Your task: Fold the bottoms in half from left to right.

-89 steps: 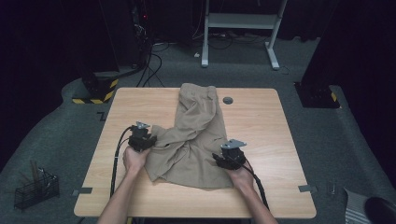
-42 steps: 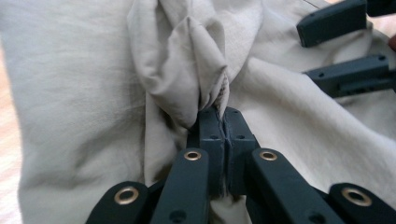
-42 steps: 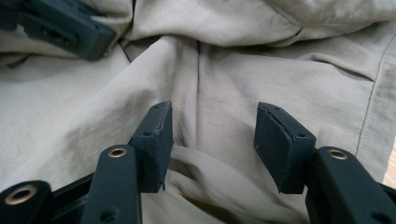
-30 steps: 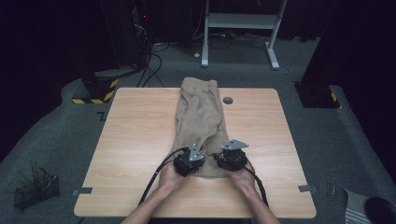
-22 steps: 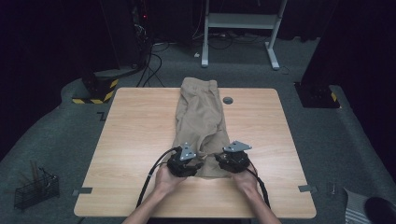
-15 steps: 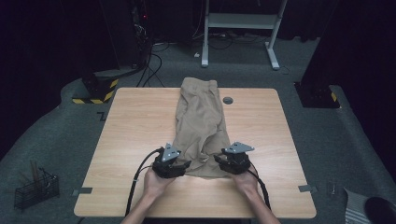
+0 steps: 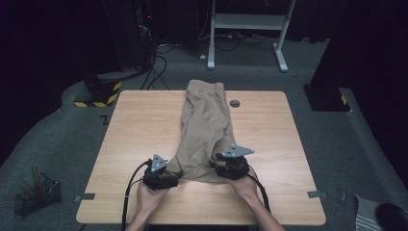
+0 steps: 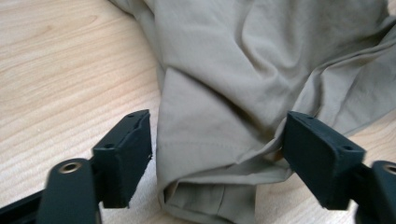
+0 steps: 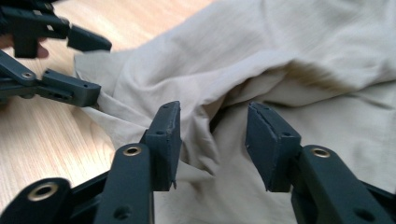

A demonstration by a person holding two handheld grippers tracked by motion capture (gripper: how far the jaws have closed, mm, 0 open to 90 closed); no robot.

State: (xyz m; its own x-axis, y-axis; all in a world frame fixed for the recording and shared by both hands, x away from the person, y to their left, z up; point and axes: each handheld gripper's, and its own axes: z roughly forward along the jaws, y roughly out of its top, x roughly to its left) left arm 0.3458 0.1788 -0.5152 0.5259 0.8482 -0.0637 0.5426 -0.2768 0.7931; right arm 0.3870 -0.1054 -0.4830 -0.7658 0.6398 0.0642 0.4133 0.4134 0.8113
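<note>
The left gripper (image 7: 169, 174) has just let go: a second ago it sat closed on the folded trousers (image 7: 206, 126) beside the right gripper; now it has slid out to the near left corner of the cloth, and its jaws have just been opening and stand wide, the hem lying loose between them. The trousers lie folded lengthwise down the middle of the counter (image 7: 134, 130). The right gripper (image 7: 222, 166), at the near right corner, has just been closing; its jaws straddle a raised fold without pinching it yet. The lengthwise fold looks done; a crosswise fold likely comes next.
</note>
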